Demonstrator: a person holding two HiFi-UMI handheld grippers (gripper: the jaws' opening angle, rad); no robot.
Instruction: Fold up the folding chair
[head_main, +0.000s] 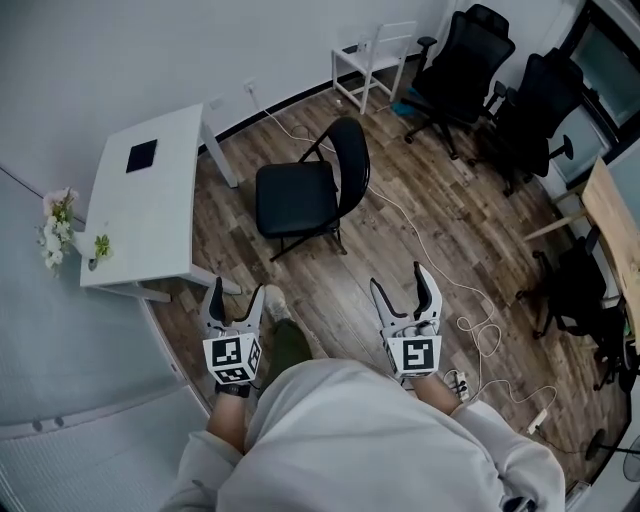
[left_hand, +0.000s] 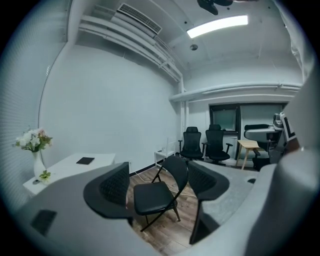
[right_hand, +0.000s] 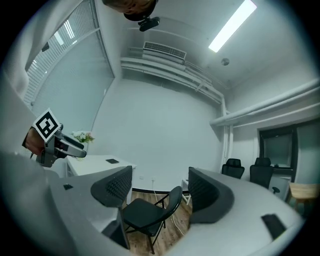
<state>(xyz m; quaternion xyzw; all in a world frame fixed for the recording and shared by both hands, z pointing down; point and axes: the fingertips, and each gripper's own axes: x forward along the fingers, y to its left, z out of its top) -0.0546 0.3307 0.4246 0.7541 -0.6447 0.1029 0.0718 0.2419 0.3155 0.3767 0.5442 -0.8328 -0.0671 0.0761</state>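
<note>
A black folding chair (head_main: 305, 192) stands unfolded on the wood floor, seat toward the white table and backrest (head_main: 351, 165) to the right. In the head view my left gripper (head_main: 236, 296) and right gripper (head_main: 407, 288) hover side by side in front of me, well short of the chair, both open and empty. The chair (left_hand: 157, 195) shows between the jaws of the left gripper (left_hand: 159, 182) in the left gripper view. The right gripper (right_hand: 159, 187) frames the chair (right_hand: 150, 213) the same way in its own view.
A white table (head_main: 148, 194) with a black tablet (head_main: 141, 155) and a flower vase (head_main: 62, 232) stands left of the chair. Black office chairs (head_main: 462, 68), a small white stool (head_main: 372, 58) and a wooden table (head_main: 612, 232) line the far side. A white cable (head_main: 443, 275) trails across the floor.
</note>
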